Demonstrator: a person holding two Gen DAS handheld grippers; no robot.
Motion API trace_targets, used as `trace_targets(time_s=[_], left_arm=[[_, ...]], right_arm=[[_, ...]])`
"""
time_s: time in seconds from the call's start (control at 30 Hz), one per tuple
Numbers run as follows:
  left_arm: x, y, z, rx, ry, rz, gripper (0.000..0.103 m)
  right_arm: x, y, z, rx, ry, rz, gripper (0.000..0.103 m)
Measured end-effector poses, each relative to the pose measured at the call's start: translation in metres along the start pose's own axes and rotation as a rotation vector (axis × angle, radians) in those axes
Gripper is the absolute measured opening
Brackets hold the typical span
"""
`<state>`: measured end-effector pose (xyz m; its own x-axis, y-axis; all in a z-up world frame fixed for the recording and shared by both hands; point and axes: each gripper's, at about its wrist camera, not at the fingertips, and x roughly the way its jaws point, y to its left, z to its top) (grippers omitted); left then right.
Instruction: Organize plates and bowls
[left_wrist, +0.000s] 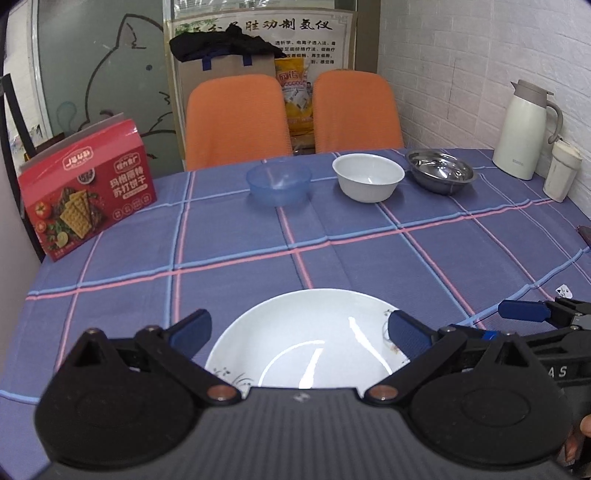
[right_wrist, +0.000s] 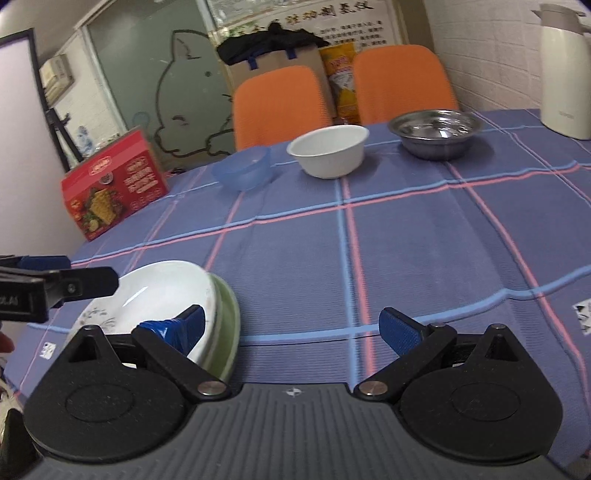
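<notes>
two hand-held grippers hover over a table (left_wrist: 369, 258) with a purple plaid cloth, both with jaws spread and holding nothing. the left gripper (left_wrist: 299, 332) hangs right over a white plate (left_wrist: 306, 339) near the front edge, its blue pads straddling the plate without clearly touching it. from the right wrist camera, that plate sits on top of a green plate (right_wrist: 227, 325), and the right gripper (right_wrist: 291, 330) is just beside the stack, its left pad close to the stack's rim. three bowls stand in a row well apart at the far side: a blue bowl (left_wrist: 279, 182), a white bowl (left_wrist: 367, 177) and a steel bowl (left_wrist: 441, 171). the likely risk: the plates are smooth and glossy, so a shallow pinch on the rim could slip, or a nudge could push the stack toward the table's front edge. the grippers are also close together and could bump each other. a flask (left_wrist: 524, 129) and cup (left_wrist: 563, 171) stand by the steel bowl and could be knocked in reaching for it.
</notes>
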<state>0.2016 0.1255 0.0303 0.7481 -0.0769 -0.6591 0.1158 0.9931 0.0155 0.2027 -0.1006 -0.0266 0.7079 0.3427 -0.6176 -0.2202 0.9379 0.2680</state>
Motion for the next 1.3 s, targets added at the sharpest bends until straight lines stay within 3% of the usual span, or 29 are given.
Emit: trace_targets(time_s=[0.1,0.33,0.83,1.1,1.3], left_arm=[[0.009,-0.017,0.007,0.012,0.002,-0.021,0.100],[0.041,-0.060,0.030,0.016,0.014,-0.031,0.100],[0.097,-0.115,0.065,0.093,0.080,-0.036,0.100],[0.119,-0.128,0.080,0.140,0.099,-0.032,0.100],[0.137,-0.135,0.127,0.109,0.035,-0.100,0.100]], right_arm=[[0.002,-0.016,0.004,0.039,0.020,-0.053,0.088],[-0.006,-0.056,0.003,0.107,-0.035,-0.088,0.088],[-0.002,-0.126,0.032,0.185,-0.086,-0.087,0.088],[0.013,-0.141,0.050,0.133,-0.073,-0.062,0.088],[0.023,-0.164,0.093,0.077,-0.138,-0.147,0.088]])
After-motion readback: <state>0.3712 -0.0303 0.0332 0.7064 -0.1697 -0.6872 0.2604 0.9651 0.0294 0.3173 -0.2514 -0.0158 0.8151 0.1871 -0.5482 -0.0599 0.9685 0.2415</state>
